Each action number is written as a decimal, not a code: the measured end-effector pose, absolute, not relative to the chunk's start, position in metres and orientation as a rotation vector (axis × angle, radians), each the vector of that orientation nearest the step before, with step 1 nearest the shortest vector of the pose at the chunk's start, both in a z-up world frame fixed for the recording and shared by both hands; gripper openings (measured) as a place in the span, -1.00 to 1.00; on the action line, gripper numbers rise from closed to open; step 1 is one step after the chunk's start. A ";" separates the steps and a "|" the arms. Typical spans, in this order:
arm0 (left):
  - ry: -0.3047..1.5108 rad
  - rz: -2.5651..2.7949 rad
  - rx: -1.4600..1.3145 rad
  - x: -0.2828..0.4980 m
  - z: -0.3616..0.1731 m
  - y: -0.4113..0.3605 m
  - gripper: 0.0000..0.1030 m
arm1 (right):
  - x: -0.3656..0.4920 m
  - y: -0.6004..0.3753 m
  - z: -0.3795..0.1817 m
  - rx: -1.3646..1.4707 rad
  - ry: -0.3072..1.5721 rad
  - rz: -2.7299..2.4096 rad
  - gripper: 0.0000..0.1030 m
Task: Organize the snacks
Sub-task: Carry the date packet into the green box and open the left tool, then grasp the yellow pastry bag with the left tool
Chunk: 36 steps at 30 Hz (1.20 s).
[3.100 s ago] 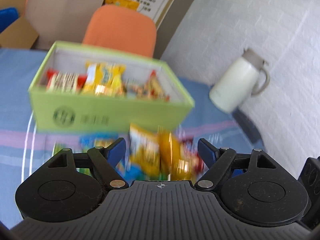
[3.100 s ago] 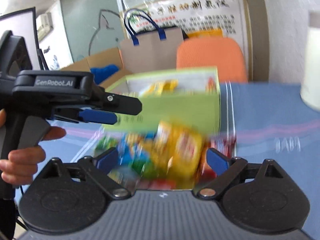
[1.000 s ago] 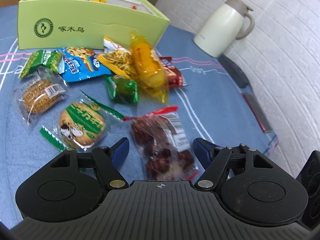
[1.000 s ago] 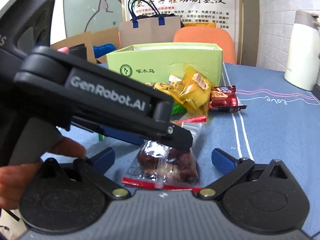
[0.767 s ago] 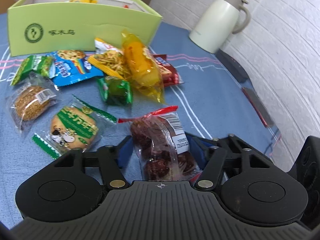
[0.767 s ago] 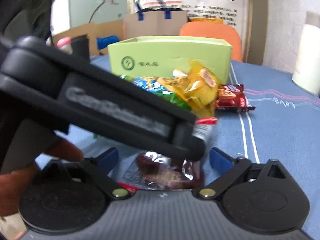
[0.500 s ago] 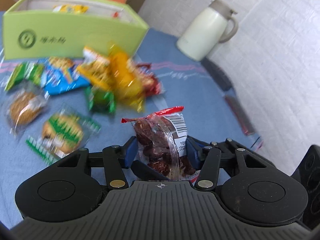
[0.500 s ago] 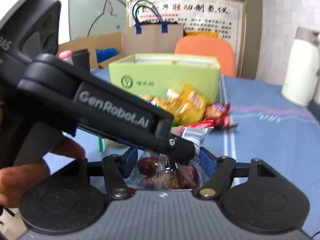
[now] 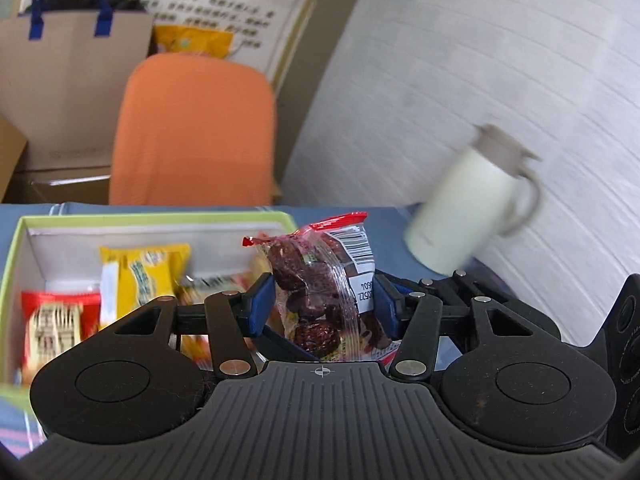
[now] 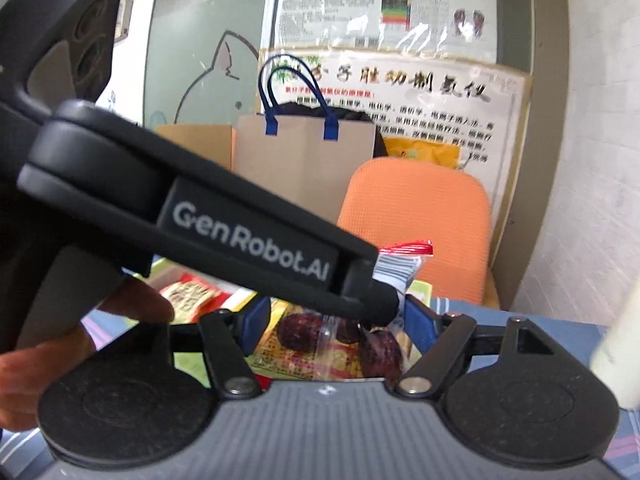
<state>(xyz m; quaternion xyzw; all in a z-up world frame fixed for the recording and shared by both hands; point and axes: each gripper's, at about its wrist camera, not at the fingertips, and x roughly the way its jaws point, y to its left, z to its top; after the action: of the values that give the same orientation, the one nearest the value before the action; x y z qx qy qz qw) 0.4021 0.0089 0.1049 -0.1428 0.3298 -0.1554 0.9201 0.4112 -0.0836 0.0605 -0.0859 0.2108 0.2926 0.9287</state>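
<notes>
Left claw (image 9: 324, 304) is closed on a clear packet of dried dates (image 9: 320, 280); both blue pads (image 9: 262, 304) press its sides and the packet stands upright between them, red sealed edge on top, barcode label facing right. The packet is off the bench (image 9: 384, 220), held in the air above the near right part of the green box (image 9: 152, 218). The right claw (image 10: 334, 320) brackets the same packet (image 10: 380, 350) from the other side; its jaws have just been opening a little, and its blue pads (image 10: 256, 320) sit just beside the film, but the left claw's body crosses in front and I cannot tell whether they press it. A hand (image 10: 76, 344) grips the left claw's handle at the near left of the right wrist view. The green box is open-topped with a white inner wall; inside lie a yellow packet (image 9: 144, 276) and a red packet (image 9: 56, 328), at the left half. A cream jug (image 9: 472, 208) with a grey lid stands on the blue bench cloth at the far right, blurred, near the white brick wall (image 9: 500, 60). Beyond the box, an orange chair (image 9: 192, 132); behind it a brown paper bag (image 9: 72, 80) with blue handles and a poster (image 10: 432, 96) with Chinese text.
</notes>
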 end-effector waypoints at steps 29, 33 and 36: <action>0.907 -0.408 -0.266 0.343 0.026 -0.001 -0.61 | 0.304 -0.133 -0.007 -0.013 0.659 0.625 0.82; 0.899 -0.403 -0.274 0.322 0.026 -0.001 -0.77 | 0.282 -0.135 -0.001 -0.004 0.670 0.647 0.82; 0.889 -0.421 -0.312 0.298 0.030 0.000 -0.80 | 0.258 -0.139 0.005 0.021 0.677 0.642 0.82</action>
<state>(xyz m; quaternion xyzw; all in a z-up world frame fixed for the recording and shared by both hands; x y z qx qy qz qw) 0.2983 0.0003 0.0299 -0.1491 0.4252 -0.2013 0.8698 0.2577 -0.1387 0.0047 0.0103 0.3263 0.3094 0.8931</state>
